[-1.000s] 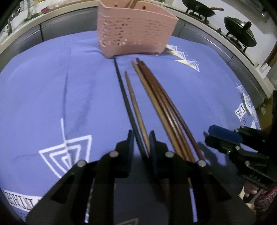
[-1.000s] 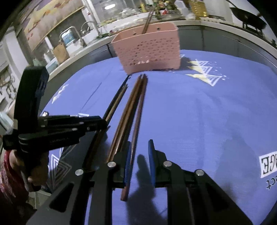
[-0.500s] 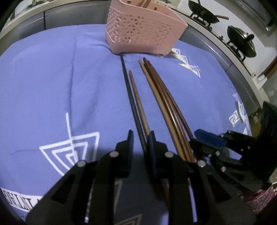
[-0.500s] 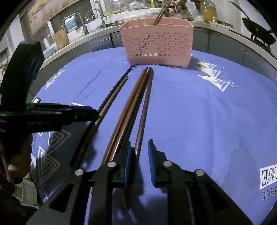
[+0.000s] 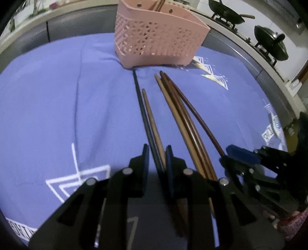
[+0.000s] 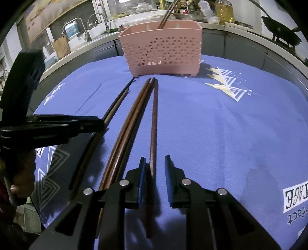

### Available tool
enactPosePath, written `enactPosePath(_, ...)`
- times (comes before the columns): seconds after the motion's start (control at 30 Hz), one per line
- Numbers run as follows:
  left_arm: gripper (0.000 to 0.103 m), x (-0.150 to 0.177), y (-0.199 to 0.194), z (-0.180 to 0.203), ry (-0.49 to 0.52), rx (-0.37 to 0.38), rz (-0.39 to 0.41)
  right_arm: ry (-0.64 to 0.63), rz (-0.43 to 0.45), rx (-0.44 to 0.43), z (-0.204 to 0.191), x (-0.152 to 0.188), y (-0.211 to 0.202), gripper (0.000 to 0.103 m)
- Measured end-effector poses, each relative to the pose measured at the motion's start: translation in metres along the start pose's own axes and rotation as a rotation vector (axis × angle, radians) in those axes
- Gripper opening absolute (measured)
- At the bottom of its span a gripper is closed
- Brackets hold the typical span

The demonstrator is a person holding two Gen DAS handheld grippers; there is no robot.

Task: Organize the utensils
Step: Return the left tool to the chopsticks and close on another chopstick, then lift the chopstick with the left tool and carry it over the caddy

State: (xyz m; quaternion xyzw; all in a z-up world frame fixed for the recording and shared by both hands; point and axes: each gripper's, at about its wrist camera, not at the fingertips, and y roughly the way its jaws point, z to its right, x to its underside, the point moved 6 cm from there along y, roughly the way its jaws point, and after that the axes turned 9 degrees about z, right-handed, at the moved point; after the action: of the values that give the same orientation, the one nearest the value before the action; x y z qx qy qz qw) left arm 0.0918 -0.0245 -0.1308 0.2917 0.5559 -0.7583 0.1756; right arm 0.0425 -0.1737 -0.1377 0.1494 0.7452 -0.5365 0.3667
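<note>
Several chopsticks lie lengthwise on the blue cloth [image 5: 57, 107], pointing at a pink perforated basket [image 5: 156, 38] that holds a few chopsticks. My left gripper [image 5: 156, 159] is open, its jaws straddling a black chopstick [image 5: 142, 113] and a light brown chopstick [image 5: 152, 119]. A brown bundle [image 5: 182, 119] lies to its right. My right gripper [image 6: 153, 167] is open, its jaws around the near end of a dark brown chopstick [image 6: 154, 123], apart from the bundle [image 6: 130, 123]. The basket [image 6: 163, 52] stands at the far end. Each gripper shows in the other's view: right [image 5: 229, 153], left [image 6: 96, 123].
A grey counter edge curves behind the cloth. Black woks [image 5: 229, 13] sit on a stove at the back right. A sink with taps [image 6: 82, 25] and bottles [image 6: 223, 9] stand behind the basket. White triangle prints and lettering mark the cloth.
Both grippers have moved forward along the chopsticks toward the basket. The right gripper's jaws now straddle the single dark chopstick, which has shifted apart from the bundle.
</note>
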Motion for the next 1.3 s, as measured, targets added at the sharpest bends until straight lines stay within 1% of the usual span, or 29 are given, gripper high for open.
enactPosePath(0.07,0.018,-0.001,0.001,0.002,0.013,-0.016,-0.002,-0.006,0.002,0.002,0.0,-0.001,0.001,0.02)
enactPosePath(0.1,0.018,-0.001,0.0,0.001,0.005,-0.01,-0.009,-0.001,0.002,0.0,0.0,0.0,0.0,0.02)
enactPosePath(0.17,0.018,0.0,-0.003,-0.004,-0.029,0.01,-0.019,0.01,0.003,0.001,0.003,0.0,-0.001,0.02)
enactPosePath(0.23,0.018,0.0,-0.009,-0.012,-0.062,0.016,-0.004,0.008,0.004,0.002,0.004,0.001,-0.002,0.02)
enactPosePath(0.33,0.018,0.002,-0.009,-0.02,-0.067,-0.011,-0.011,0.006,0.006,0.002,0.005,0.001,-0.002,0.02)
enactPosePath(0.43,0.018,0.002,-0.009,-0.017,-0.044,-0.019,-0.009,0.009,0.009,0.003,0.004,0.001,-0.002,0.02)
enactPosePath(0.57,0.018,0.001,-0.009,-0.009,-0.042,0.005,-0.014,0.011,0.008,0.0,0.004,0.001,-0.003,0.02)
enactPosePath(0.77,0.018,0.0,-0.005,-0.002,0.024,-0.05,-0.013,0.007,0.007,-0.003,0.005,0.001,-0.003,0.02)
enactPosePath(0.9,0.019,-0.002,0.0,0.0,0.039,-0.06,-0.02,0.006,0.008,-0.001,0.004,0.001,-0.001,0.02)
enactPosePath(1.03,0.018,-0.005,0.004,0.006,0.086,-0.101,-0.007,-0.01,0.009,0.004,0.003,0.001,0.0,0.02)
enactPosePath(1.07,0.016,-0.005,0.004,0.005,0.087,-0.101,-0.004,-0.014,0.01,0.004,0.003,0.001,0.0,0.02)
enactPosePath(1.1,0.01,-0.006,0.005,0.004,0.09,-0.111,0.003,-0.018,0.014,0.007,0.004,0.002,-0.001,0.02)
enactPosePath(1.17,0.008,-0.006,0.004,0.0,0.077,-0.092,0.01,-0.035,0.021,0.035,0.007,0.002,-0.001,0.007)
enactPosePath(1.3,0.005,0.002,-0.005,-0.009,0.073,-0.079,-0.005,-0.034,0.003,0.043,0.016,0.006,-0.006,0.006)
